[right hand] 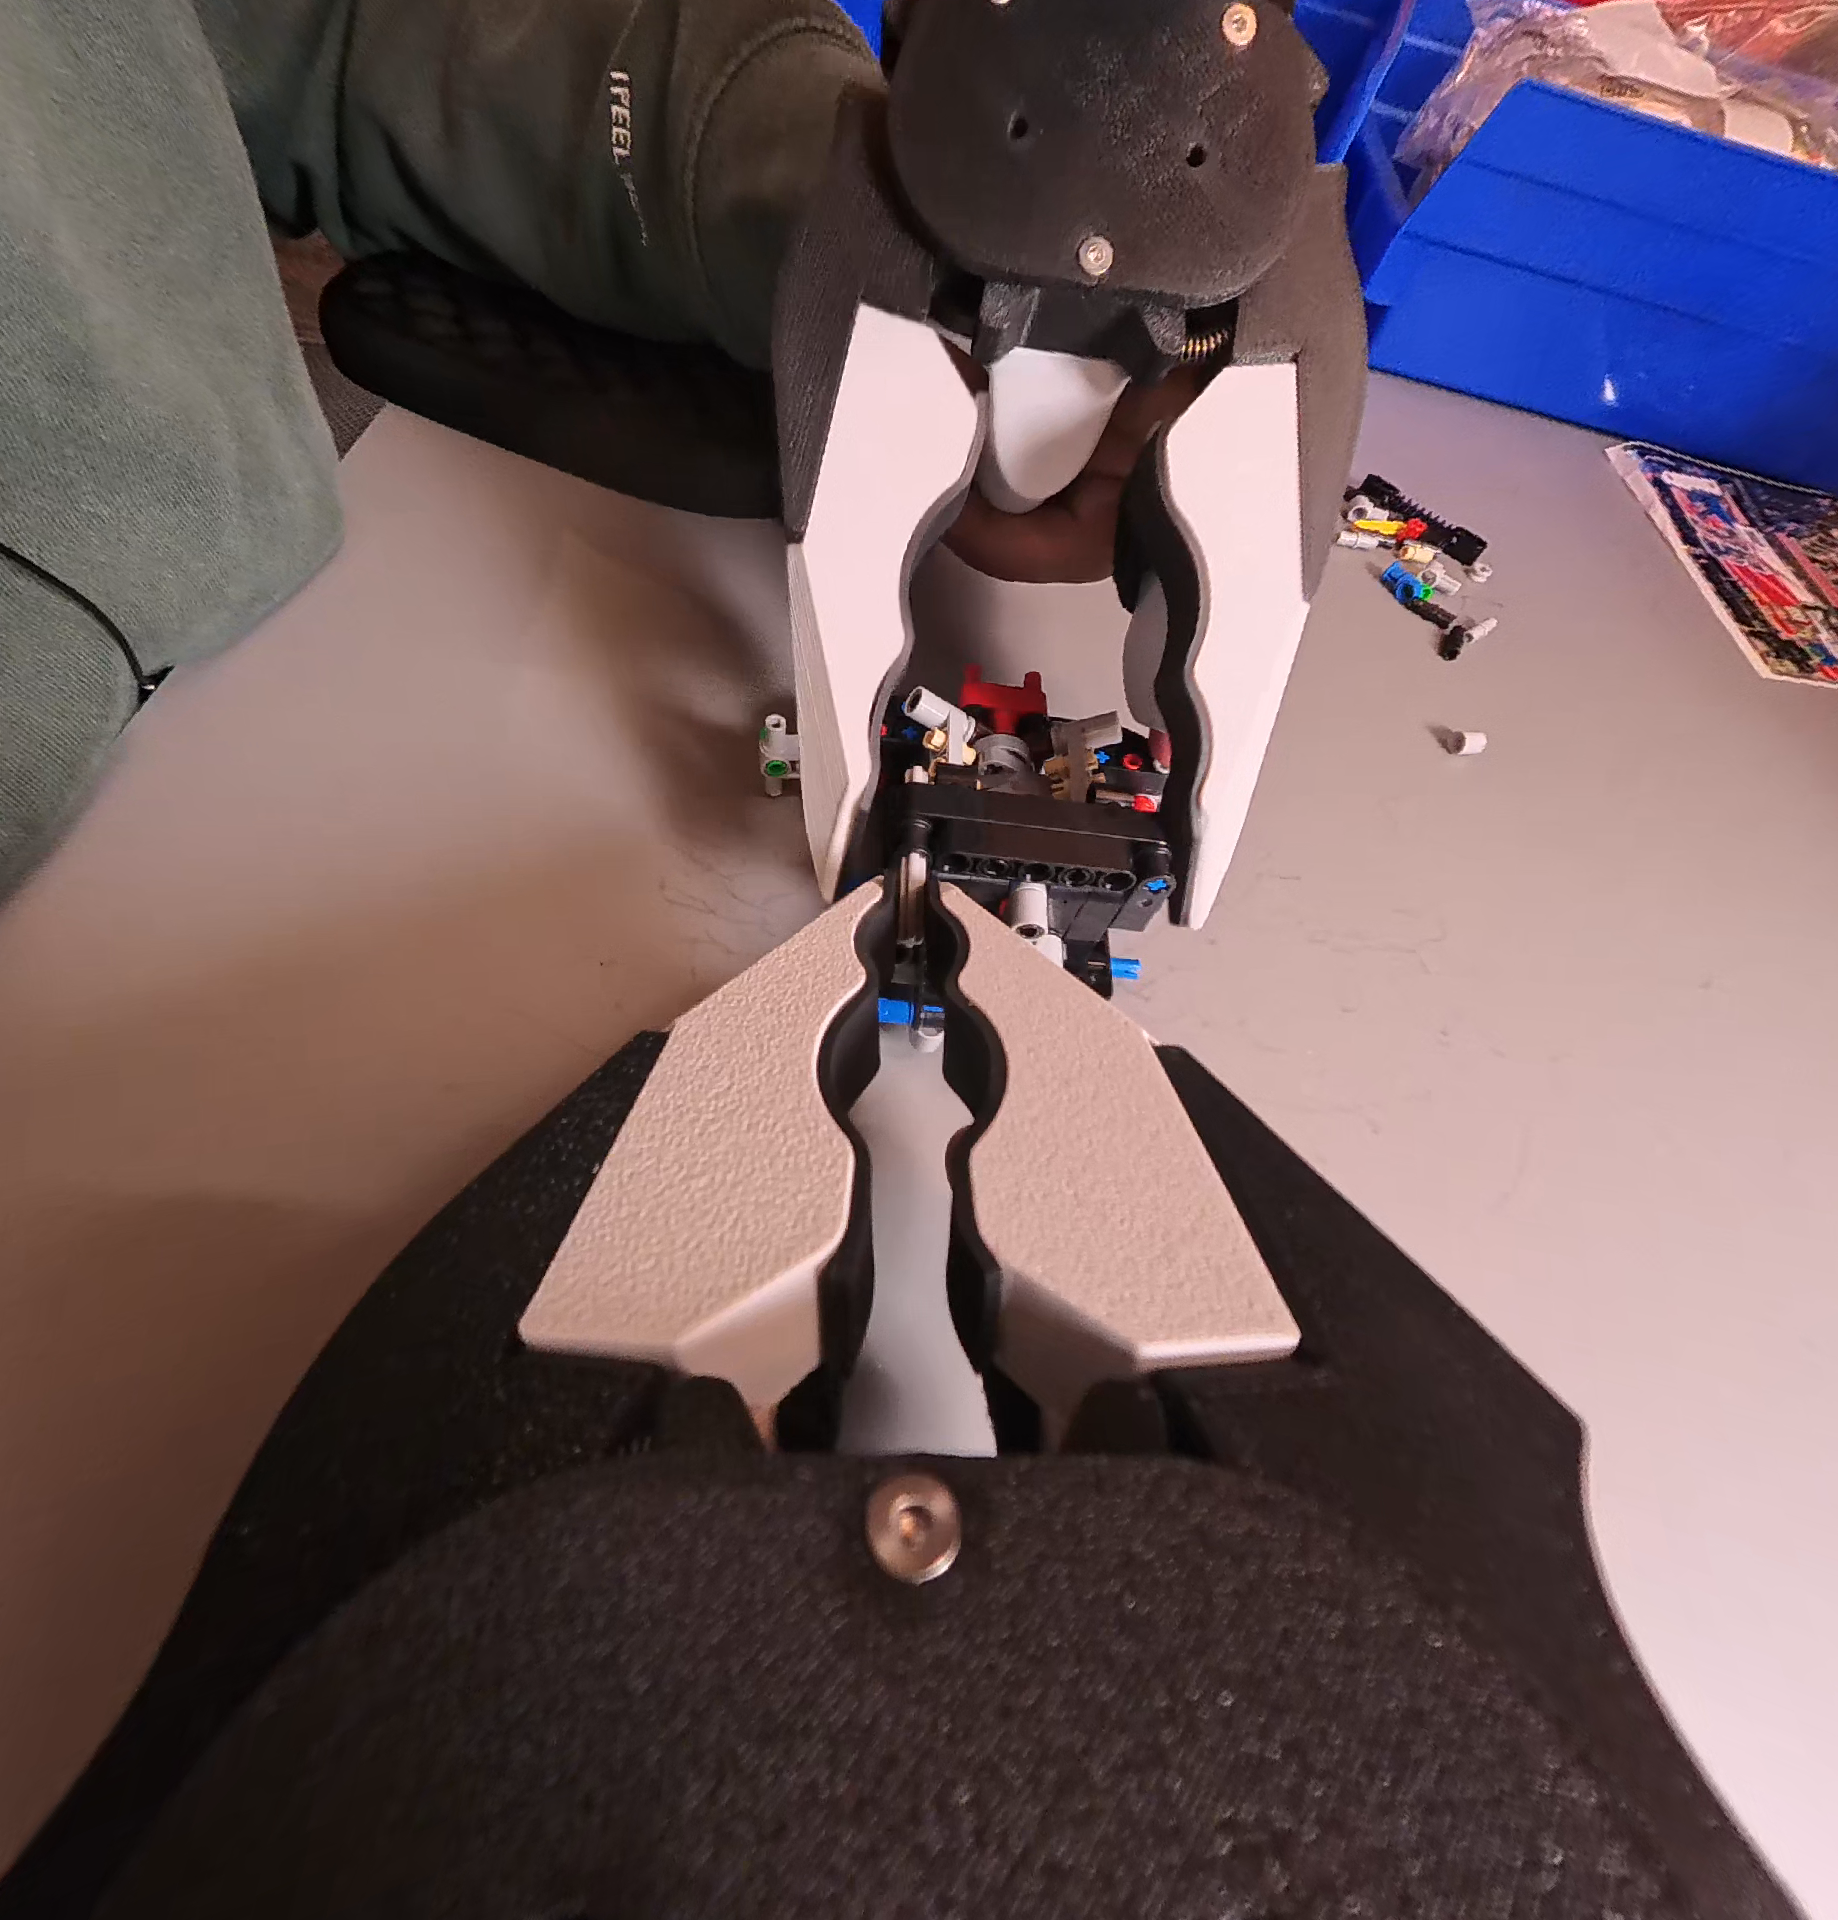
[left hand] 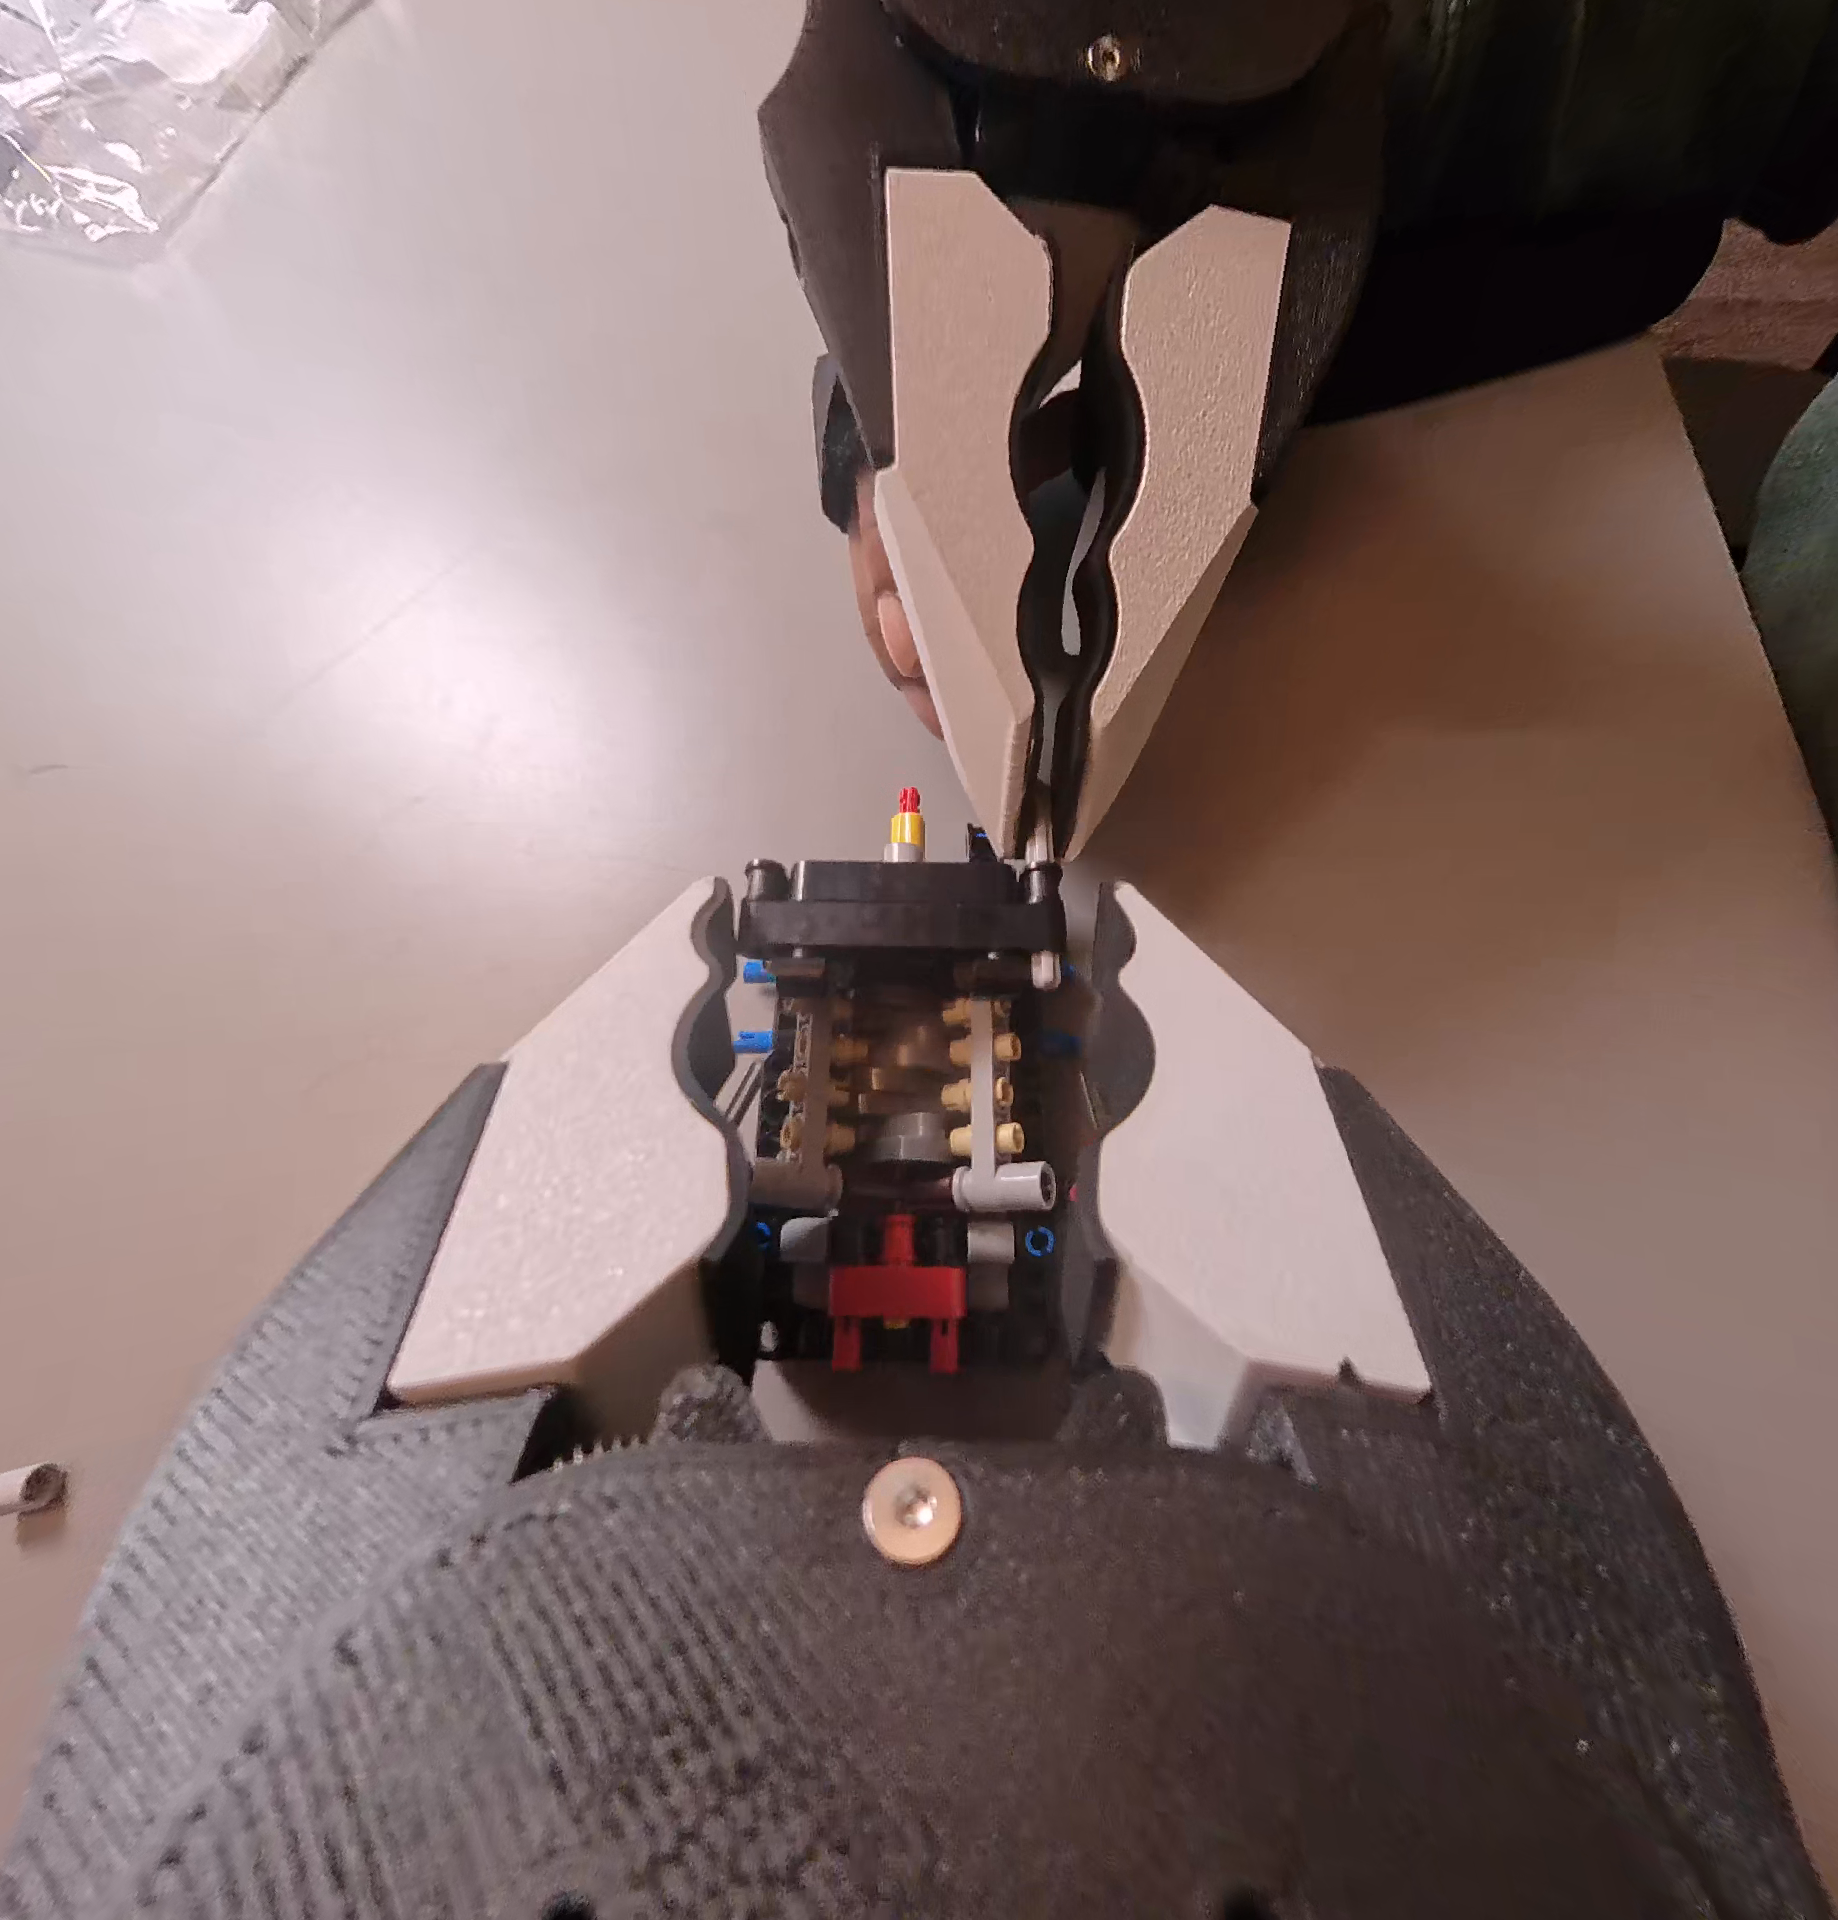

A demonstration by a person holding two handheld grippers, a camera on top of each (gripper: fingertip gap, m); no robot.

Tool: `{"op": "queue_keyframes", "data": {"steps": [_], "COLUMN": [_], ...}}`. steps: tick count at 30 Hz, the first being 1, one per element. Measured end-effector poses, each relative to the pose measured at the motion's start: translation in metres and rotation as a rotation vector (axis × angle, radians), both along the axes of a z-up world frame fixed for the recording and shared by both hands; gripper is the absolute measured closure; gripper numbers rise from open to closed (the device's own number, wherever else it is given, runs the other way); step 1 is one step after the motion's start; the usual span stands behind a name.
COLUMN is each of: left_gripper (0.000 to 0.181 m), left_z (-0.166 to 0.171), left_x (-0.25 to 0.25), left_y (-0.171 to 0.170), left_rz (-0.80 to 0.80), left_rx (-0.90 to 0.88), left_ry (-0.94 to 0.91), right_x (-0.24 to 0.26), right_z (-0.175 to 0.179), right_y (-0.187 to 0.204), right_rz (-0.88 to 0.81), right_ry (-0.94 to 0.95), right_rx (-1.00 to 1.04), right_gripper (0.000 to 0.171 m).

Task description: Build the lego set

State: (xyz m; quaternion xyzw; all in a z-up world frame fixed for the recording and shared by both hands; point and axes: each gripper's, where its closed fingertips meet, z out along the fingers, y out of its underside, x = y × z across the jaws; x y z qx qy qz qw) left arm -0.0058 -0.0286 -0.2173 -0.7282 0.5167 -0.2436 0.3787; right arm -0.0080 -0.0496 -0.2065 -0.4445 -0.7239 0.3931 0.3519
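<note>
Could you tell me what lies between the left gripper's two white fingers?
The multicoloured lego assembly with a black frame sits clamped between the left gripper fingers, as both wrist views show.

The left gripper clamps the sides of a lego model over a beige table. The right gripper comes from above, pinching a thin grey piece at the model's far corner. A small grey tube lies loose to the left.

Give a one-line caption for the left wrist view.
Left gripper clamps the lego model while the right gripper presses a small grey piece onto its far corner.
</note>
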Motion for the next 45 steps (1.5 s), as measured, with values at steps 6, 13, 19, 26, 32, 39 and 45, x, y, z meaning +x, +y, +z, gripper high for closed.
{"op": "queue_keyframes", "data": {"steps": [6, 13, 19, 26, 32, 39, 45], "left_gripper": [0.119, 0.119, 0.119, 0.119, 0.119, 0.109, 0.136], "left_z": [0.002, 0.002, 0.001, 0.001, 0.002, 0.01, 0.003], "left_x": [-0.001, -0.003, -0.003, 0.001, 0.003, 0.0, -0.022], "left_y": [0.002, 0.001, 0.0, 0.002, 0.002, 0.001, -0.01], "left_rz": [0.012, 0.002, -0.002, 0.022, 0.024, 0.024, 0.004], "left_rx": [-0.008, 0.046, 0.049, 0.004, 0.001, 0.045, -0.002], "left_ry": [-0.018, 0.025, 0.033, -0.008, -0.022, -0.02, 0.061], "right_x": [-0.001, -0.001, 0.002, 0.003, 0.003, 0.003, 0.003], "right_z": [0.0, 0.0, 0.0, 0.0, -0.001, -0.001, -0.001], "right_y": [0.0, -0.001, -0.001, -0.001, -0.001, 0.0, 0.001], "right_rz": [-0.002, -0.01, -0.019, -0.015, -0.006, -0.014, -0.022], "right_ry": [0.005, 0.011, 0.002, 0.002, 0.001, 0.002, 0.004], "right_rx": [-0.004, 0.001, -0.012, -0.036, -0.039, -0.036, -0.034], "right_gripper": [0.168, 0.169, 0.169, 0.169, 0.169, 0.168, 0.168]}}
